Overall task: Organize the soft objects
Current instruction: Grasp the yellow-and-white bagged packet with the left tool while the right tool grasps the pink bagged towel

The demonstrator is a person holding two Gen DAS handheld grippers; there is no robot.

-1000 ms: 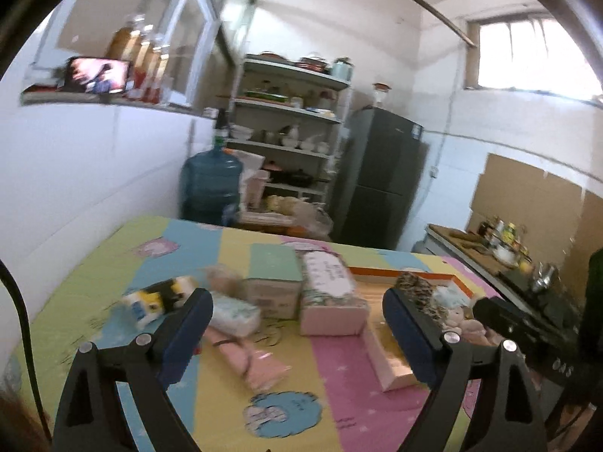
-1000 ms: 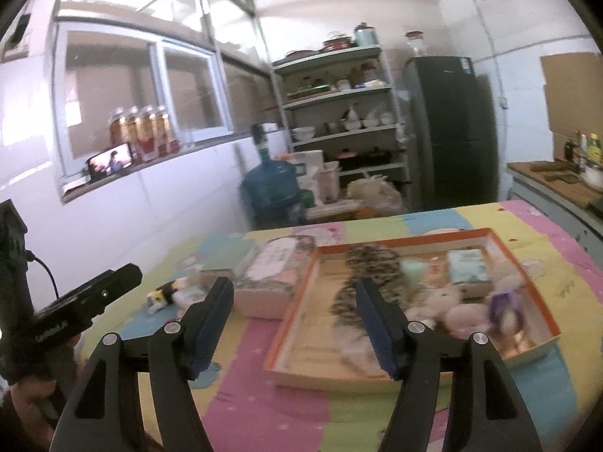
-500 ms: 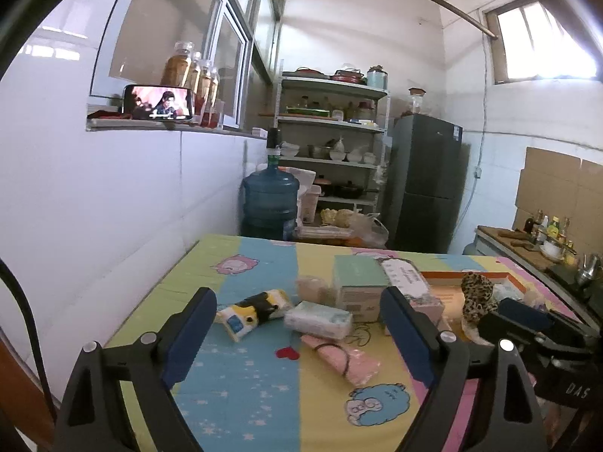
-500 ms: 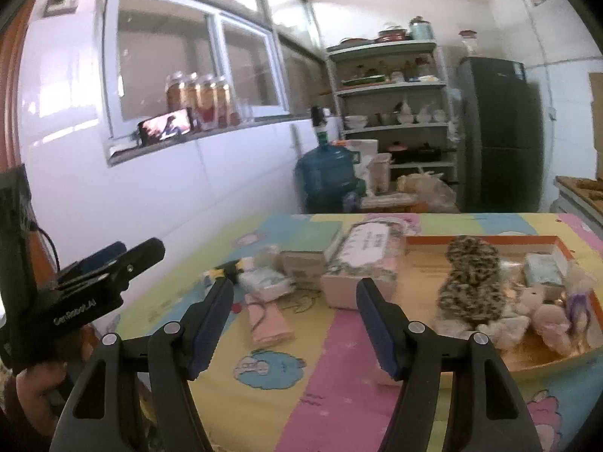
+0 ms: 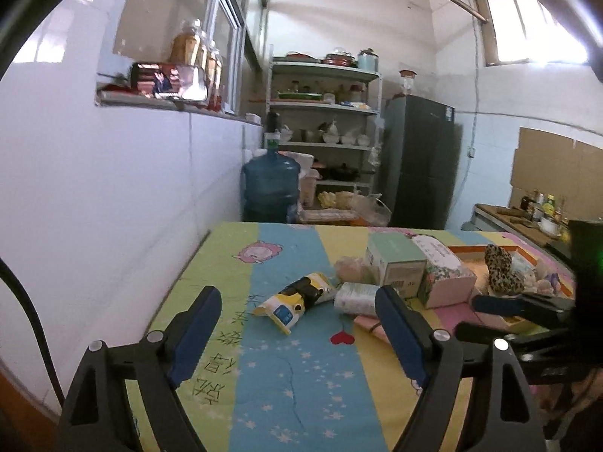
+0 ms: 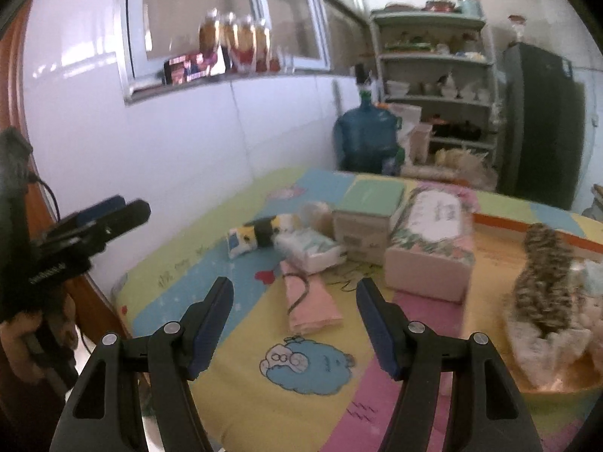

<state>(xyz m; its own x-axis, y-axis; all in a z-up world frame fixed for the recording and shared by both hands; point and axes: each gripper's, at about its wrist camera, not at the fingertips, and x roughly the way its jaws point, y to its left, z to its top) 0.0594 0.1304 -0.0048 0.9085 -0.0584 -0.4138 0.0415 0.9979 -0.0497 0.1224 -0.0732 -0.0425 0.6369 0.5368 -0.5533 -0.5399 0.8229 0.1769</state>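
Soft items lie on the colourful table: a yellow, black and white plush (image 5: 297, 297) (image 6: 260, 233), a white tissue pack (image 5: 356, 297) (image 6: 311, 250) and a folded pink cloth (image 6: 309, 303). An orange-rimmed tray (image 6: 527, 226) (image 5: 471, 250) at the right holds a leopard-print plush (image 6: 544, 267) (image 5: 501, 269) and small toys. My left gripper (image 5: 297, 329) is open and empty, short of the yellow plush. My right gripper (image 6: 296, 314) is open and empty, just before the pink cloth.
A green-topped box (image 5: 395, 263) (image 6: 363, 218) and a floral tissue box (image 5: 443, 273) (image 6: 429, 246) stand mid-table. A white wall runs along the table's left. A blue water jug (image 5: 271, 186), shelves (image 5: 324, 128) and a dark fridge (image 5: 418, 162) stand behind.
Both grippers have swung left, away from the tray. The yellow plush and pink cloth now sit between the fingers. Both stayed open.
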